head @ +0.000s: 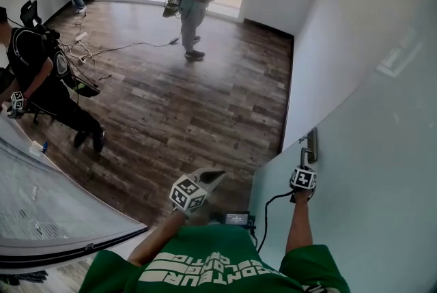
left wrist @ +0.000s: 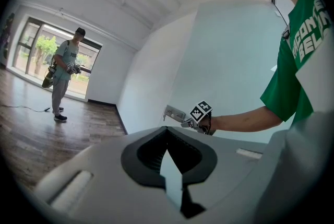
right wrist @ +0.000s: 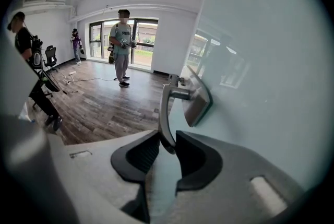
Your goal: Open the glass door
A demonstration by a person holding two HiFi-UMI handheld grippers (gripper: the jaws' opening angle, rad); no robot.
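Right gripper (right wrist: 167, 143) clamped on the door handle (right wrist: 165, 108) of the glass door (right wrist: 261, 77); left gripper (left wrist: 167, 134) closed, empty, held apart

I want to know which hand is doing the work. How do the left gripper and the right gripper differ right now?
The right gripper is at the glass door, while the left gripper hangs away from it, over the wood floor. The right gripper's jaws are closed on the door handle, whereas the left gripper's jaws meet at the tips with nothing between them. What they share: both are shut.
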